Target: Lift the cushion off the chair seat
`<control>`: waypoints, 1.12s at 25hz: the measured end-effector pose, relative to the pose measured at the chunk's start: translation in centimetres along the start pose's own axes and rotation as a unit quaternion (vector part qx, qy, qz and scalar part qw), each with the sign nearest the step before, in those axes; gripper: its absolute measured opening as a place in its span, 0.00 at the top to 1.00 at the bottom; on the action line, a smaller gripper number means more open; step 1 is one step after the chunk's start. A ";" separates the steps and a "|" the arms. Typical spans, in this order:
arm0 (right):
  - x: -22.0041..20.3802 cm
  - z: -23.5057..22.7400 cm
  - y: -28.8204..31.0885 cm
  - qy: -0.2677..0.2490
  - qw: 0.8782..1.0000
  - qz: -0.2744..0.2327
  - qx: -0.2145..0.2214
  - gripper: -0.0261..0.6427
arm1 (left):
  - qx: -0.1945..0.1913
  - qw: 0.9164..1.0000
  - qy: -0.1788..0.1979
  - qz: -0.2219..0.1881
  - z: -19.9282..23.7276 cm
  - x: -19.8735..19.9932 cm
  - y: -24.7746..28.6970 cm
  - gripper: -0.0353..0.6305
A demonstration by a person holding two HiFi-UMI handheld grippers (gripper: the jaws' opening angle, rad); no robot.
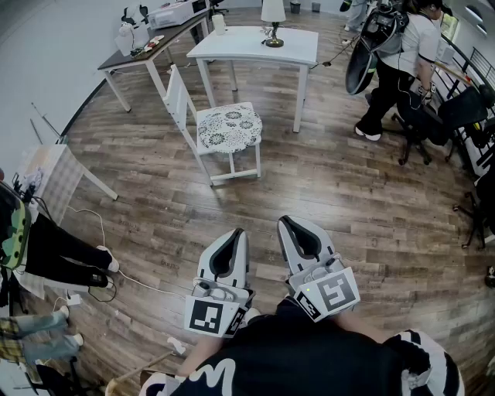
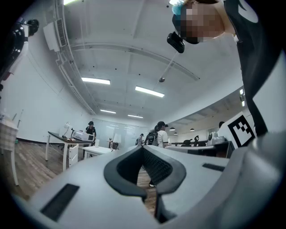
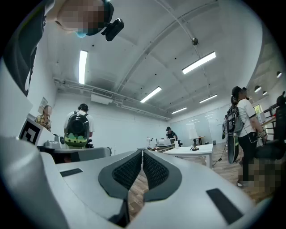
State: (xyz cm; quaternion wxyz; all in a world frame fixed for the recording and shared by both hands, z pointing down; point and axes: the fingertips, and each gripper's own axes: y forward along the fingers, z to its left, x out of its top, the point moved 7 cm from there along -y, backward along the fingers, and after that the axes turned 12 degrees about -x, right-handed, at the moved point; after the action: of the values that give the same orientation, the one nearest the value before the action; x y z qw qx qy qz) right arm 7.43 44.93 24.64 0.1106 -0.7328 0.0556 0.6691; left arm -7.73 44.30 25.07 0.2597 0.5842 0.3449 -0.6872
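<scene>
A white chair (image 1: pixel 182 108) stands on the wood floor in the head view, with a round white cushion with a dark flower pattern (image 1: pixel 229 128) lying on its seat. Both grippers are held low and close to my body, well short of the chair. My left gripper (image 1: pixel 239 232) is shut and empty, its tips meeting (image 2: pixel 143 148). My right gripper (image 1: pixel 283 222) is shut too, its pads touching at the tips (image 3: pixel 142 152) with nothing between them. Both point roughly level across the room. The chair is hidden in both gripper views.
A white table (image 1: pixel 255 45) with a lamp (image 1: pixel 273 15) stands behind the chair, a darker desk (image 1: pixel 147 48) to its left. A person with a backpack (image 1: pixel 394 62) stands at the right by office chairs. A cable (image 1: pixel 147 285) and another person's legs (image 1: pixel 58 259) are at the left.
</scene>
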 end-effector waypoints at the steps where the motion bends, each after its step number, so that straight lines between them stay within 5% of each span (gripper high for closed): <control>1: -0.1 0.0 -0.1 0.000 1.000 0.000 0.000 0.92 | -0.003 1.000 0.006 0.004 -0.1 -0.2 -0.2 0.94; 28: -0.7 -3.3 -0.1 0.008 0.999 0.014 0.034 0.92 | 0.007 1.000 0.002 0.008 -2.2 -1.6 2.9 0.94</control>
State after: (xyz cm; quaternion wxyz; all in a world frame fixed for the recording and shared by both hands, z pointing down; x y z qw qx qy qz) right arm 10.59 44.18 25.65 0.1261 -0.7333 0.0897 0.6621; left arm -3.88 44.07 26.00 0.2604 0.5900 0.3355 -0.6867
